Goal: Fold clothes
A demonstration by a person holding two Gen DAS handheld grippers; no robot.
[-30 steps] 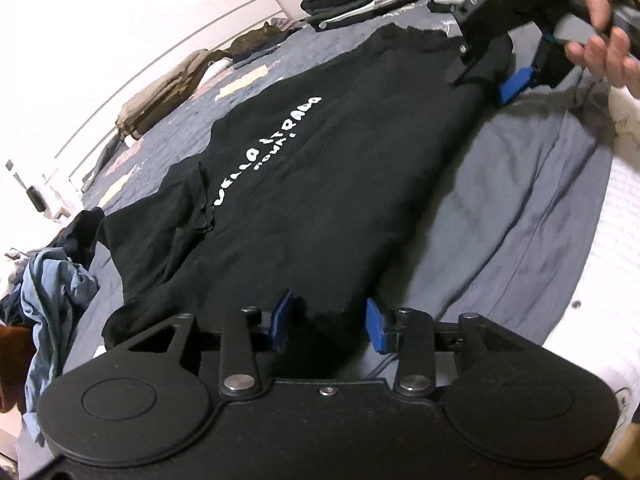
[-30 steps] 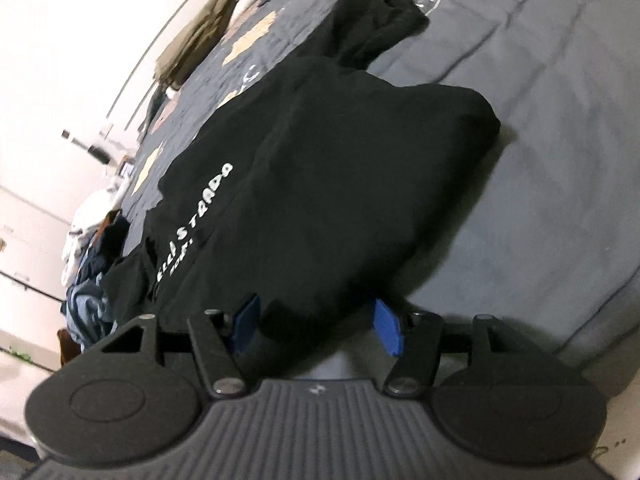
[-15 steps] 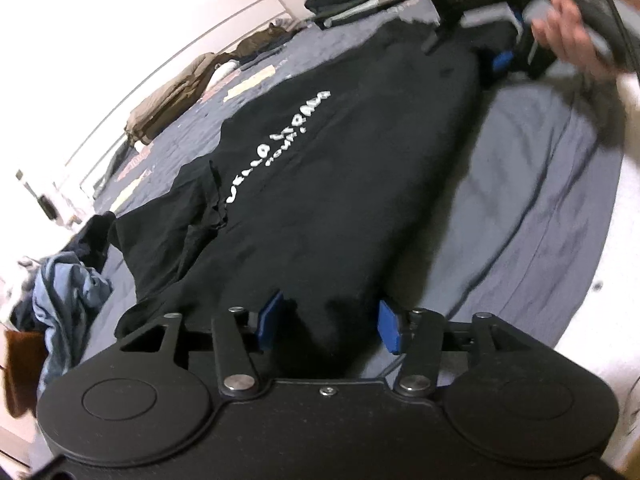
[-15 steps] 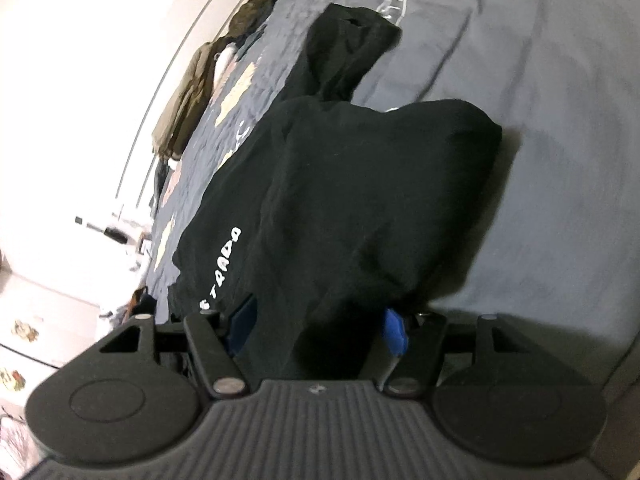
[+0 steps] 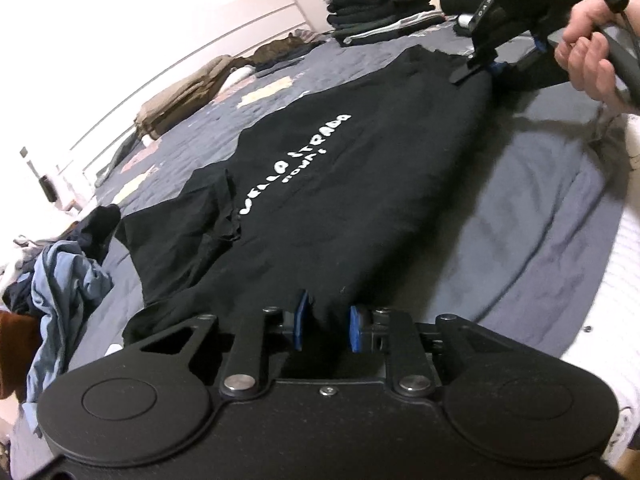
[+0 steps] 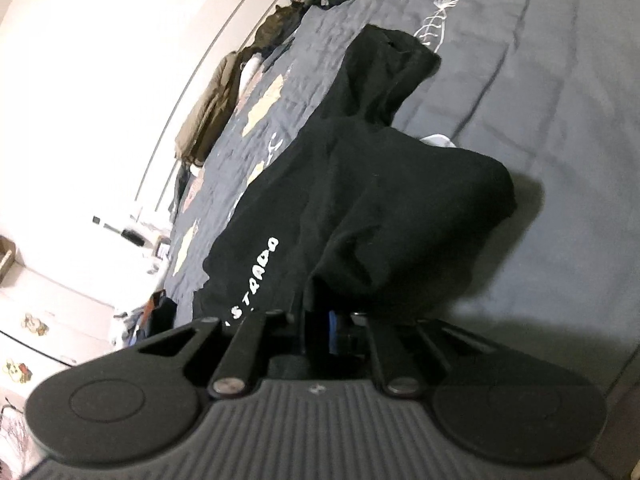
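Note:
A black T-shirt (image 5: 340,184) with white lettering lies stretched along the grey-blue bed cover (image 5: 540,216). My left gripper (image 5: 327,322) is at its near end. The jaws are closing, and bunched black fabric fills the gap between the blue pads. My right gripper (image 5: 486,66), held by a person's hand (image 5: 588,64), bites the shirt's far end. In the right wrist view the right gripper (image 6: 320,320) has its jaws closing tight on a fold of the T-shirt (image 6: 380,200), which humps up in front of it. A sleeve (image 6: 384,68) trails away beyond.
A stack of folded clothes (image 5: 380,4) stands at the far end of the bed. An olive-brown garment (image 5: 188,96) lies along the white wall side. A heap of blue and dark clothes (image 5: 60,272) sits at the left. White bedding (image 5: 624,280) borders the right.
Both grippers' jaws have drawn together onto the shirt's edges. The right gripper has rolled a little, and the fabric in front of it has bunched up higher.

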